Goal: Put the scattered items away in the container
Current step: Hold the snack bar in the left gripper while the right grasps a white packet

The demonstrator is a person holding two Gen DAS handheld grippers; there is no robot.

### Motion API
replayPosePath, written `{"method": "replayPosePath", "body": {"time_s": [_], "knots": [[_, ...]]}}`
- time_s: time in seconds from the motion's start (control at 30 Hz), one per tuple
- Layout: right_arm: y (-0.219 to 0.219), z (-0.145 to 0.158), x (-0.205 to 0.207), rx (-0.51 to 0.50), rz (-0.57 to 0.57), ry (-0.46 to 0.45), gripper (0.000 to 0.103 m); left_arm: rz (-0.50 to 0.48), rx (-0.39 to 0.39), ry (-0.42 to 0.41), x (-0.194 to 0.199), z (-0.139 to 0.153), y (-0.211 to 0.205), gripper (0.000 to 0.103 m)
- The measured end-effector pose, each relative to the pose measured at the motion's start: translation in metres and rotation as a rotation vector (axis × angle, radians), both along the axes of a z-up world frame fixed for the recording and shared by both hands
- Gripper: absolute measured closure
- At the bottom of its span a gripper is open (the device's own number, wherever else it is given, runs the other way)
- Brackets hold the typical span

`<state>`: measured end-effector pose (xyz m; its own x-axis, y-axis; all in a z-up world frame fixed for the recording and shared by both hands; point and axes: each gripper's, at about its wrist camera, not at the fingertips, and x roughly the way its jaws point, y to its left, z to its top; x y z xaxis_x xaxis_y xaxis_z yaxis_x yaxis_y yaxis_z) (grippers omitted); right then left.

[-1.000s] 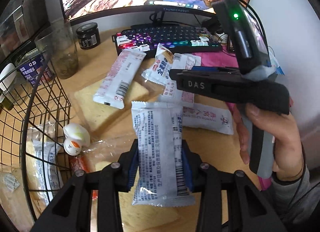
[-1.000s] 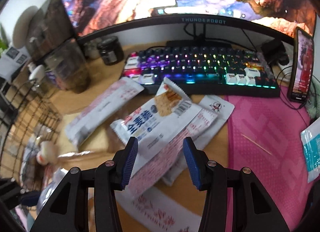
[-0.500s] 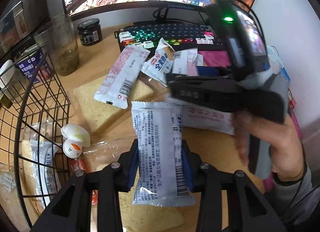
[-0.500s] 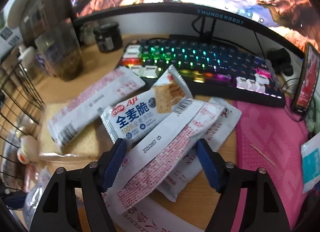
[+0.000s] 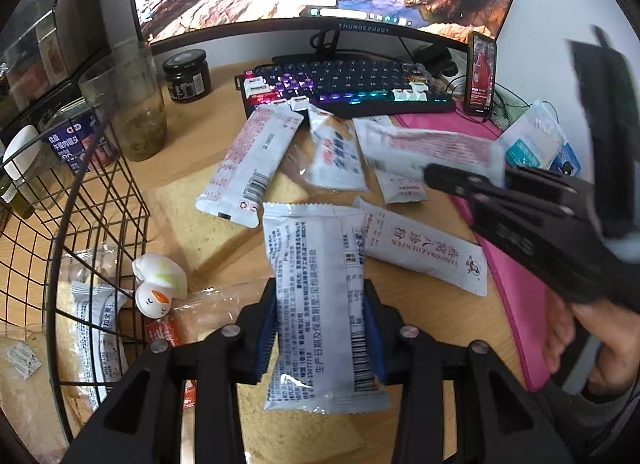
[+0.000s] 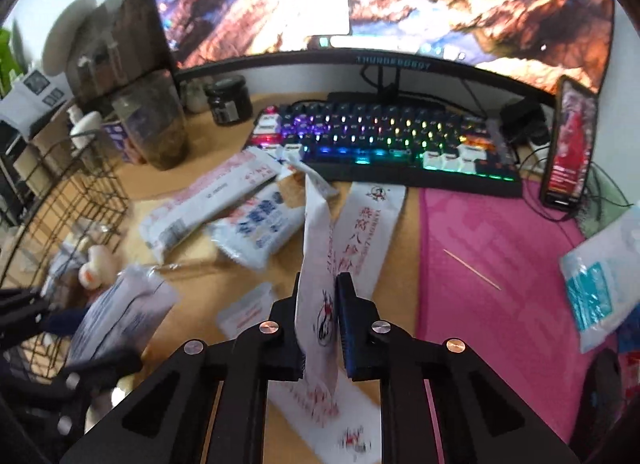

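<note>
My left gripper (image 5: pixel 320 328) is shut on a white snack packet with black print (image 5: pixel 320 300), held above the desk to the right of the black wire basket (image 5: pixel 80 223). My right gripper (image 6: pixel 320 324) is shut on a long white sachet with red print (image 6: pixel 318 264), lifted on edge off the pile. It shows in the left wrist view (image 5: pixel 456 179) at the right, holding that sachet (image 5: pixel 424 143). More packets lie on the desk: a long white one (image 5: pixel 252 159), a blue-lettered cracker pack (image 5: pixel 338 155) and a red-lettered sachet (image 5: pixel 420 244).
The basket holds a wrapped bread pack (image 5: pixel 92 316). A small snowman toy (image 5: pixel 156 288) and bread slices (image 5: pixel 216 215) lie beside it. A lit keyboard (image 6: pixel 384 143), monitor, glass tumbler (image 5: pixel 128 103), dark jar (image 5: pixel 186 75), phone (image 6: pixel 572 143) and pink mat (image 6: pixel 500 256) surround the pile.
My right gripper was open over the pile; it has shut on the long red-print sachet and lifted it, moving right. My left gripper still holds its packet.
</note>
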<state>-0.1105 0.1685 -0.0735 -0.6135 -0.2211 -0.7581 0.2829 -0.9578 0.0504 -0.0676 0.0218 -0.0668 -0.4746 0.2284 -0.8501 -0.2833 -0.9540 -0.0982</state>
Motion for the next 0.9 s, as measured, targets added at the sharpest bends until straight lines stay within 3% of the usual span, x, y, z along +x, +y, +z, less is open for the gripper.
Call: {"method": "replayPosePath", "body": {"time_s": [0.5, 0.9], "knots": [[0.022, 0.039, 0.075, -0.031, -0.002, 0.064, 0.088, 0.001, -0.003, 0.052, 0.014, 0.021, 0.004, 0.06], [0.019, 0.09, 0.111, -0.058, 0.016, 0.177, 0.088, 0.009, 0.004, 0.16, 0.033, 0.067, -0.002, 0.06]]}}
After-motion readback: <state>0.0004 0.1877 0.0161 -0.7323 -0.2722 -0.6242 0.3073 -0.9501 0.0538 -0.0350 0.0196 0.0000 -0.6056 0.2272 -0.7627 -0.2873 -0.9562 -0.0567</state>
